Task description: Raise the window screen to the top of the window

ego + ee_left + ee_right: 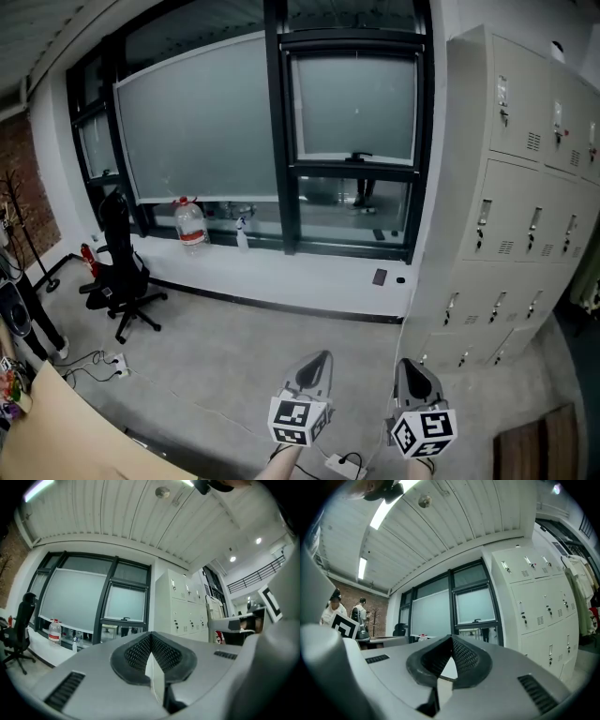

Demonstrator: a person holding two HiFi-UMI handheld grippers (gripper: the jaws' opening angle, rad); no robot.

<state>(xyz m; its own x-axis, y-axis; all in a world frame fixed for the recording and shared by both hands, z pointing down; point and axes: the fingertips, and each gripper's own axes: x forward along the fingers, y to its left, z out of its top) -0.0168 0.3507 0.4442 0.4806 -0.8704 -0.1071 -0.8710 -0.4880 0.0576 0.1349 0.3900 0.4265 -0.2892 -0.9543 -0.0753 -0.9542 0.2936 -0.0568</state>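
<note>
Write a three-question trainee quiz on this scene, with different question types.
1. True or false: the left gripper is clamped on the window screen.
2. What stands on the floor to the left of the water bottle? A ladder; B office chair; C bin.
3. Fill in: the right gripper has its jaws ____, with nothing between them.
Key: 1 false, it is far from the screen, shut and empty; 2 B; 3 together.

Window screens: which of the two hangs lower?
The wide screen on the left, above the water bottle. Its bottom edge reaches lower than that of the narrow screen beside the lockers.
</note>
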